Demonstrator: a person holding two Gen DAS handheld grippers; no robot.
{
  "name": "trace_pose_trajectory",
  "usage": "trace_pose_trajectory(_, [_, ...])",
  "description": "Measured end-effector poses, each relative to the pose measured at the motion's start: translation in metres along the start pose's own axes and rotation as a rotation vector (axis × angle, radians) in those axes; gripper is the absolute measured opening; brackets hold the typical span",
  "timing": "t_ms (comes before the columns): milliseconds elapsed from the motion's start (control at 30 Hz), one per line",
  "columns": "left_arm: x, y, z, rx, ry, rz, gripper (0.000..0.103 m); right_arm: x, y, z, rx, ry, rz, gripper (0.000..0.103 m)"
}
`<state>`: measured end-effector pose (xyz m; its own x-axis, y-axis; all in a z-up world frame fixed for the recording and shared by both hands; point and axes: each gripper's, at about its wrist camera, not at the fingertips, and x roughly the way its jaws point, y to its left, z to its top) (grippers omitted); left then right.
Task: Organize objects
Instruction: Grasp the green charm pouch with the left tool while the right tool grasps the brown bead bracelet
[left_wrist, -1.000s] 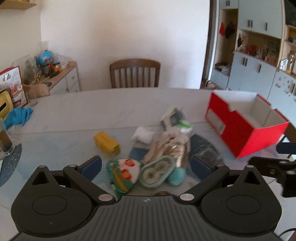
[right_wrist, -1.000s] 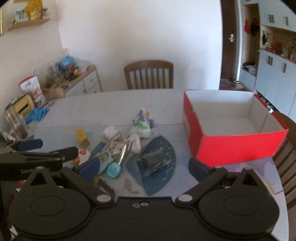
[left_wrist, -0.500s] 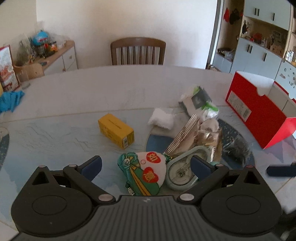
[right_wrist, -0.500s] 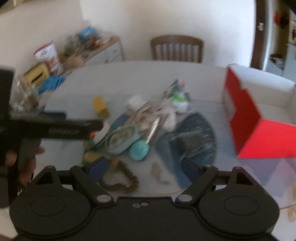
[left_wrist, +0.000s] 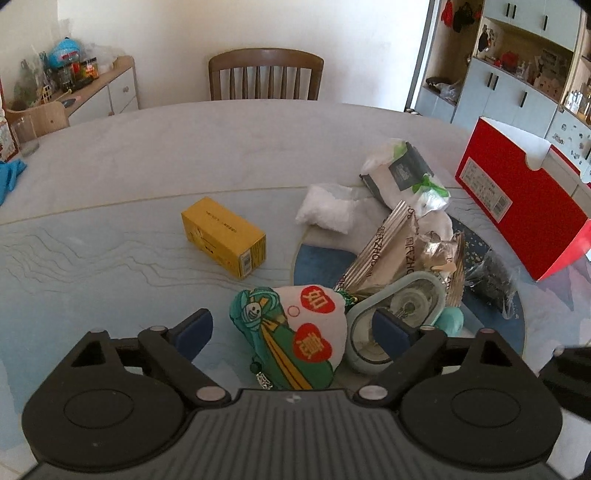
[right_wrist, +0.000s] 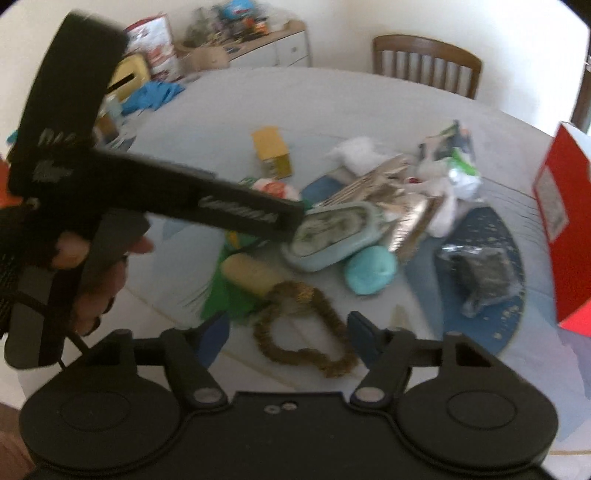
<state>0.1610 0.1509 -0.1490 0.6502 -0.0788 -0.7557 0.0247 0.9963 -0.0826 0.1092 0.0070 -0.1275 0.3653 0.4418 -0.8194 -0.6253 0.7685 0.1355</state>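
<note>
A heap of small things lies on the pale table (left_wrist: 110, 184). My left gripper (left_wrist: 291, 328) hangs low over a green and white pouch with red hearts (left_wrist: 306, 332). Its jaws are closing with the pouch between them, and the pads stand clear of it. Beside the pouch lies a teal oval container (left_wrist: 399, 314). My right gripper (right_wrist: 291, 332) straddles a gold tinsel loop (right_wrist: 303, 332). Its jaws are also closing, apart from the tinsel. The right wrist view is blurred. The open red shoe box (left_wrist: 517, 206) stands at the right.
A yellow carton (left_wrist: 225, 236), a white bag (left_wrist: 325, 212), silver packets (left_wrist: 399, 251), a teal ball (right_wrist: 369, 275) and a black packet (right_wrist: 484, 273) lie around. A person's hand (right_wrist: 92, 266) holds the left tool. A wooden chair (left_wrist: 266, 75) stands behind the table.
Both grippers have sunk toward the heap and their jaws have narrowed. The right view has swung left, from the blue mat onto the tinsel loop. The left one now frames the pouch.
</note>
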Motion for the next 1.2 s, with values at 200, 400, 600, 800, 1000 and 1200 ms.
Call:
trace_pose_trajectory(200, [0.007,0.004,-0.003,-0.005,0.021,-0.007,0.075,0.008,0.009,0.001,-0.017,0.020,0.016,0.044])
trace_pose_trajectory(400, [0.007,0.007,-0.003,-0.016,0.017,-0.025,0.064,0.012,0.009,0.002,-0.002,0.033,0.009,0.029])
trace_pose_trajectory(600, [0.003,0.012,0.000,-0.048,0.011,-0.036,0.058,0.009,0.005,-0.001,0.034,0.030,-0.021,0.010])
trace_pose_trajectory(800, [-0.013,0.012,0.007,-0.058,-0.010,-0.043,0.057,-0.005,-0.008,-0.002,0.095,-0.012,-0.035,0.007])
trace_pose_trajectory(1000, [-0.037,0.005,0.019,-0.057,-0.022,-0.069,0.057,-0.029,-0.026,0.002,0.151,-0.067,-0.029,0.007])
trace_pose_trajectory(1200, [-0.061,-0.013,0.034,-0.046,-0.015,-0.115,0.057,-0.064,-0.044,0.005,0.171,-0.104,-0.010,0.007])
